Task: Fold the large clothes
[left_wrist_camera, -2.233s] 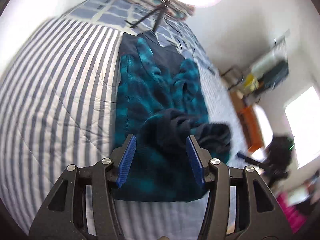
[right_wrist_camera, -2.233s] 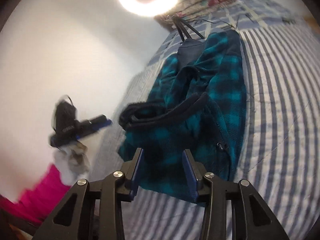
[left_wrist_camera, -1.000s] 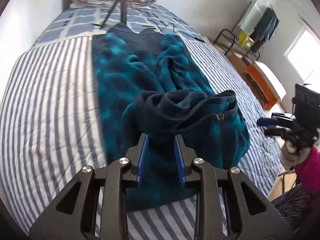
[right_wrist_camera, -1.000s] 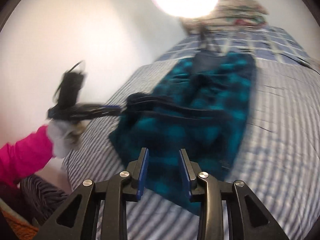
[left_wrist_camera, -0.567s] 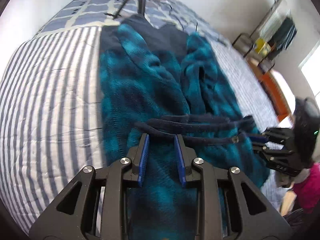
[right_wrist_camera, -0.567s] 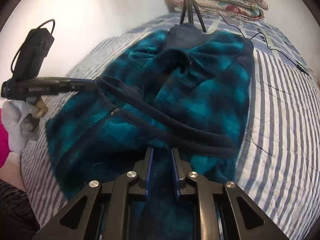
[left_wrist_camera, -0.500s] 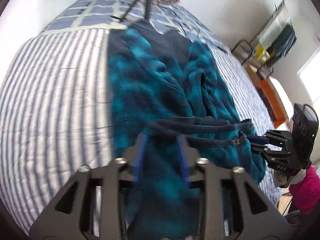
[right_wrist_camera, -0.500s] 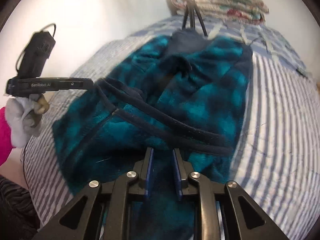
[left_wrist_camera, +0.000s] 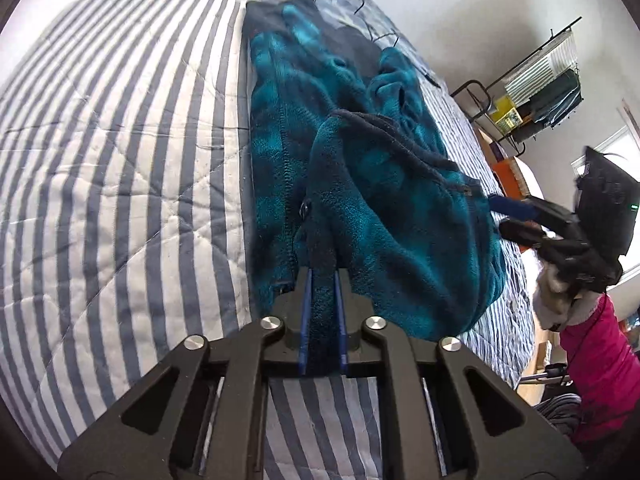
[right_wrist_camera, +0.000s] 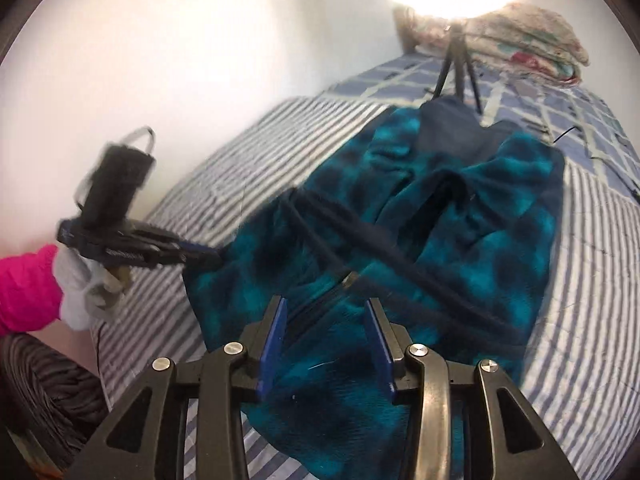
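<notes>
A teal and navy plaid fleece jacket [left_wrist_camera: 360,152] lies lengthwise on the striped bed [left_wrist_camera: 120,140], partly folded over itself. My left gripper [left_wrist_camera: 321,280] is shut on the jacket's dark hem and holds it lifted. My right gripper [right_wrist_camera: 326,320] is open, its blue pads either side of the jacket's [right_wrist_camera: 440,220] near edge without pinching it. In the left wrist view the right gripper [left_wrist_camera: 520,216] shows at the jacket's right edge. In the right wrist view the left gripper [right_wrist_camera: 192,258] shows at the left, holding the hem.
A ring light on a tripod [right_wrist_camera: 456,60] stands at the head of the bed, beside folded bedding [right_wrist_camera: 520,40]. A wire rack [left_wrist_camera: 540,88] with items stands against the right wall. The white wall [right_wrist_camera: 160,60] runs along the bed's other side.
My left gripper has closed tight on the hem and lifted it. My right gripper has opened and let go of the jacket's hem, drawing back a little.
</notes>
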Available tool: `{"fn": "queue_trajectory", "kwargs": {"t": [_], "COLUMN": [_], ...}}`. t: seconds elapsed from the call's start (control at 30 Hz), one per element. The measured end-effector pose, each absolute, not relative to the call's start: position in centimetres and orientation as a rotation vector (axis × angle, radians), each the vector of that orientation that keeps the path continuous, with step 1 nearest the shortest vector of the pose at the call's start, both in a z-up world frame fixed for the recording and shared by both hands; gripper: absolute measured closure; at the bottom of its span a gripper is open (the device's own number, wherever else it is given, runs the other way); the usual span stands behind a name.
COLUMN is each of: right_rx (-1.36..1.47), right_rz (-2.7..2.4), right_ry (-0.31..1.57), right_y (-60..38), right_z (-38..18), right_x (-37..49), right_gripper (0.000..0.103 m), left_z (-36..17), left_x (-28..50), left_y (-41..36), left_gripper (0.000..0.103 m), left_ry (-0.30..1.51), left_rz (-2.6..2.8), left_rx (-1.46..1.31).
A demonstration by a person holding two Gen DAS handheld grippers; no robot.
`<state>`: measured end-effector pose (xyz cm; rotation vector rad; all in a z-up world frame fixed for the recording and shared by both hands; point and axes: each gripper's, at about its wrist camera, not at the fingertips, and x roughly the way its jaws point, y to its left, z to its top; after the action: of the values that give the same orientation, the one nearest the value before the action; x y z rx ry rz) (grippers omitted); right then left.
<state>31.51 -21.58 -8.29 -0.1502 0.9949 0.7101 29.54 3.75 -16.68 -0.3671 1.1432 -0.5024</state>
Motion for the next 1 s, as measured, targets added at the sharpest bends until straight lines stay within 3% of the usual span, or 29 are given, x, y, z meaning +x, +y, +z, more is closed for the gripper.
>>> {"fn": "queue_trajectory", "kwargs": {"t": [0.27, 0.6, 0.9, 1.0], "right_rx": [-0.226, -0.082, -0.185, -0.148], "right_rz": [0.642, 0.536, 0.449, 0.439], "right_ry": [1.032, 0.863, 0.983, 1.013], "right_y": [-19.1, -27.1, -26.3, -27.3], "right_z": [-13.3, -8.4, -12.3, -14.5], "right_x": [34.0, 31.1, 34.4, 34.3], "right_gripper": [0.064, 0.065, 0.086, 0.088], "left_z": [-17.9, -11.5, -17.0, -18.6], "left_x": [27.6, 30.6, 35.7, 36.0], "left_y": [5.0, -0.4, -2.5, -2.4], "left_gripper": [0.093, 0.092, 0.092, 0.092], "left_ry": [1.155, 0.979, 1.090, 1.089], "left_rz": [-0.407, -0.464, -0.376, -0.374], "left_rx": [-0.403, -0.098, -0.066, -0.083]}}
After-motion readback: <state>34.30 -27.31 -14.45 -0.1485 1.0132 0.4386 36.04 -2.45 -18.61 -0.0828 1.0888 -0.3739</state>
